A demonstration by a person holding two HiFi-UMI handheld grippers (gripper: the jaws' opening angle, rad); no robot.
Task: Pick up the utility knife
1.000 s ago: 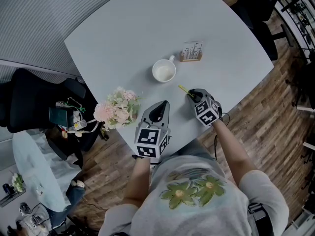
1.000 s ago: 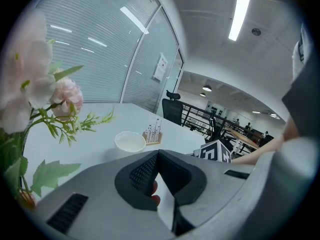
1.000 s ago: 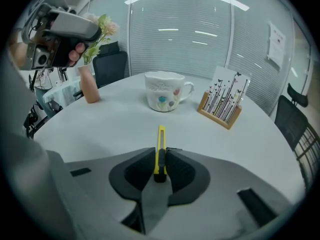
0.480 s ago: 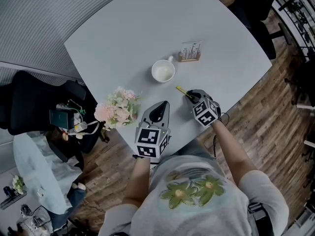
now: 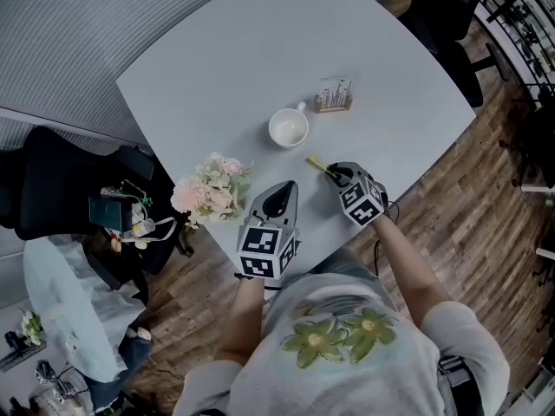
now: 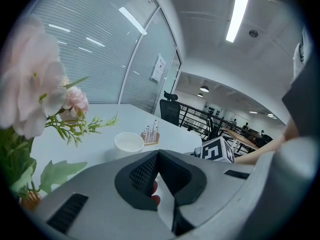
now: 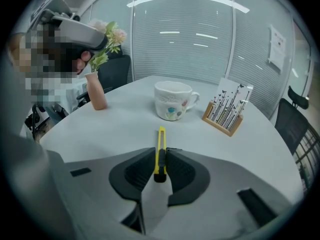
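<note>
The yellow utility knife (image 7: 160, 149) is clamped between the pads of my right gripper (image 7: 160, 156), its blade end pointing forward over the white table (image 7: 125, 129). In the head view the knife (image 5: 317, 164) sticks out up and to the left from the right gripper (image 5: 336, 173), near the table's front edge. My left gripper (image 5: 282, 189) rests at the front edge beside the flowers, its jaws shut with nothing between them (image 6: 157, 156).
A white mug (image 5: 289, 128) stands just beyond the knife, and a small wooden card holder (image 5: 335, 93) behind it. A pink vase of flowers (image 5: 208, 189) is at the table's left edge. Black chairs (image 5: 61, 180) stand round the table.
My right gripper has shifted slightly with the knife held in it, the knife's tip drifting a little left in the head view. The left gripper has stayed put.
</note>
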